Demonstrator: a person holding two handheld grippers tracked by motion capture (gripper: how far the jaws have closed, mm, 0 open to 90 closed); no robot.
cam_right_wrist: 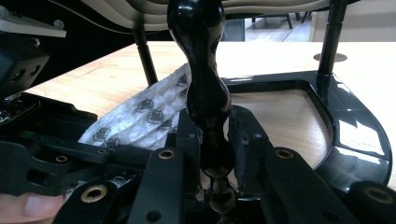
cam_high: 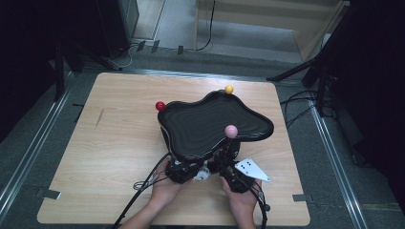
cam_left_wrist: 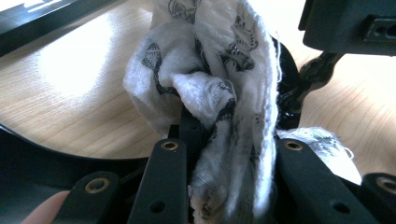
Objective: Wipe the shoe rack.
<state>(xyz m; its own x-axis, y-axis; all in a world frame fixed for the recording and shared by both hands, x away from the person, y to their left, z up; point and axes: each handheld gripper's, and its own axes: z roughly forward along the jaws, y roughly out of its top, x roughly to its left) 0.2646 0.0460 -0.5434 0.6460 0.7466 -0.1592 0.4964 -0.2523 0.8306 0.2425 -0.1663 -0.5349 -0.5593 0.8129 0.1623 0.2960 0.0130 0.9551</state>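
The left gripper (cam_left_wrist: 224, 154) has its jaws closed on a bunched white cloth (cam_left_wrist: 210, 93) with a dark printed pattern; the cloth rises in folds from between the two black jaws and a loose part of it hangs out at the side. The right gripper (cam_right_wrist: 210, 154) has its jaws clamped narrow around a glossy black turned post (cam_right_wrist: 203, 88), which stands upright directly between them. This post belongs to a two-level black stand (cam_high: 215, 126): just beyond the right gripper lies the shiny lower base (cam_right_wrist: 355, 135), and above both grippers sits the wavy upper tray, whose posts end in a pink ball (cam_high: 231, 130), a red ball (cam_high: 160, 106) and a yellow ball (cam_high: 229, 89). I judge that the step in hand is wiping the lower part of the stand, with the right gripper steadying it by the post while the left brings the cloth under the tray. In the right gripper view the cloth lies on the wooden table (cam_high: 114, 138) just beside the post. The next move probably asks for pressing the cloth against the base and sliding it along, while the right grip remains firm so the stand does not shift or tip.
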